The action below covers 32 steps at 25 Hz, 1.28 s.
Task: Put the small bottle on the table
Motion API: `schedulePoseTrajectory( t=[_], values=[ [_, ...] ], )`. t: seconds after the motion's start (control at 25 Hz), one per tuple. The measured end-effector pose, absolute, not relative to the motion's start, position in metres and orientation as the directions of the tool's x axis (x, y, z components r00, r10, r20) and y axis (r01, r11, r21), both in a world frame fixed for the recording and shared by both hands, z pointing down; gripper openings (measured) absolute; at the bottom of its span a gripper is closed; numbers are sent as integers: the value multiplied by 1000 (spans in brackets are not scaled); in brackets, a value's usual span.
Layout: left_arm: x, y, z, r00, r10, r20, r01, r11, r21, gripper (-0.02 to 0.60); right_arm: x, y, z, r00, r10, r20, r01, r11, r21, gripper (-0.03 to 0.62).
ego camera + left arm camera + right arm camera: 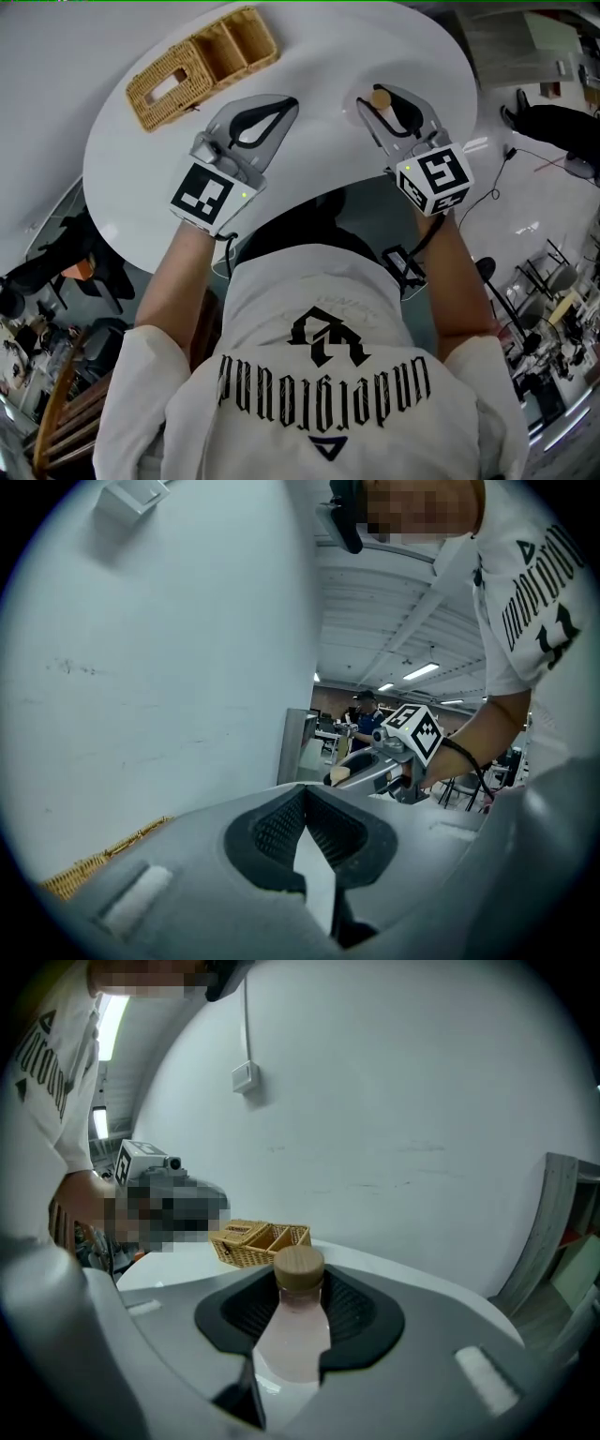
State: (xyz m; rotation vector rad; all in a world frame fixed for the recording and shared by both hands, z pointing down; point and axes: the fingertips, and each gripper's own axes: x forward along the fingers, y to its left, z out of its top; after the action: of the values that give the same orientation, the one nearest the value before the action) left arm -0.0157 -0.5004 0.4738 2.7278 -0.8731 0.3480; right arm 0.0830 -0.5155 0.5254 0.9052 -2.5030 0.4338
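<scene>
A wicker basket [202,66] blocks the table [319,56] at far left; its surface alongside lies open.

White wall [422,1101] with switch box [246,1076]; ceiling strip lights [420,672]; glossy floor [520,220]

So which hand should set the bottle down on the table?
Right. The right gripper is clamped on the bottle above the table; the left gripper is shut with nothing in it.

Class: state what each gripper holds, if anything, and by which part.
Right gripper: the small bottle, clamped by its body below the cap. Left gripper: nothing, jaws together.
</scene>
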Motion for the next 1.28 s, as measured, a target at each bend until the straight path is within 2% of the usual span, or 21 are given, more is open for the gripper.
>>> schedulePoseTrajectory(
  t=[0.72, 1.28],
  values=[
    [-3, -550, 563, 800, -489, 348, -574, -793, 204, 5, 86, -573, 621, -628, -544, 556, -707, 698, -117, 140],
    [13, -561, 585, 800, -483, 356, -573, -791, 214, 5, 86, -602, 646, -619, -557, 553, -703, 707, -74, 141]
  ],
)
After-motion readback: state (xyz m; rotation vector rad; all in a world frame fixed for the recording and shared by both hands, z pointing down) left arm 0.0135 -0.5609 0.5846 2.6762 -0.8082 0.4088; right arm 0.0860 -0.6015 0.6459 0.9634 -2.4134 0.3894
